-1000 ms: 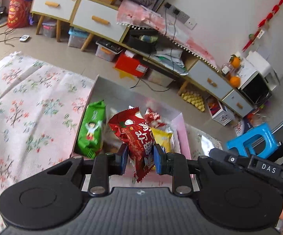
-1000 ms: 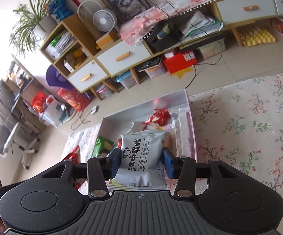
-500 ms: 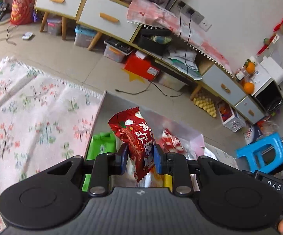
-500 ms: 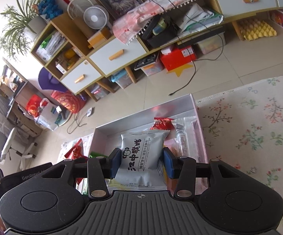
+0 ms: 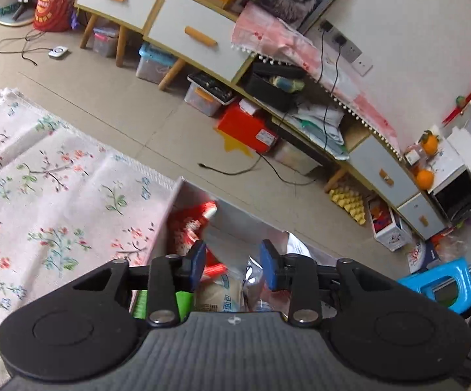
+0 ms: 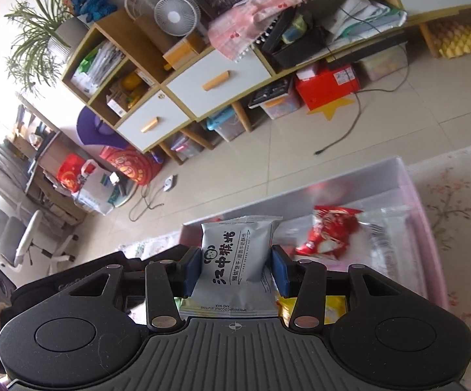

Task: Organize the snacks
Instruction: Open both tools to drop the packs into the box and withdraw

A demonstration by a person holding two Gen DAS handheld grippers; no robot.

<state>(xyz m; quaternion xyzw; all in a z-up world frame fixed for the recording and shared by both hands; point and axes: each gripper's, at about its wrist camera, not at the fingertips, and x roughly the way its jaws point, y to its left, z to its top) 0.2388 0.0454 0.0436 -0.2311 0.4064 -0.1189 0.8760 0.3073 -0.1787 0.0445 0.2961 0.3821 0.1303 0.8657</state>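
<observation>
Grey packet (image 6: 237, 260) with black lettering, pinched by right gripper (image 6: 235, 268).

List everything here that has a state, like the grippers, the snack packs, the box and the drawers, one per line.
left gripper: open, empty, above the box
right gripper: shut on the grey snack pack
grey snack pack: held upright, sealed
red snack pack: blurred, loose inside the box
storage box: lid off, holding snacks
white drawers: closed
</observation>
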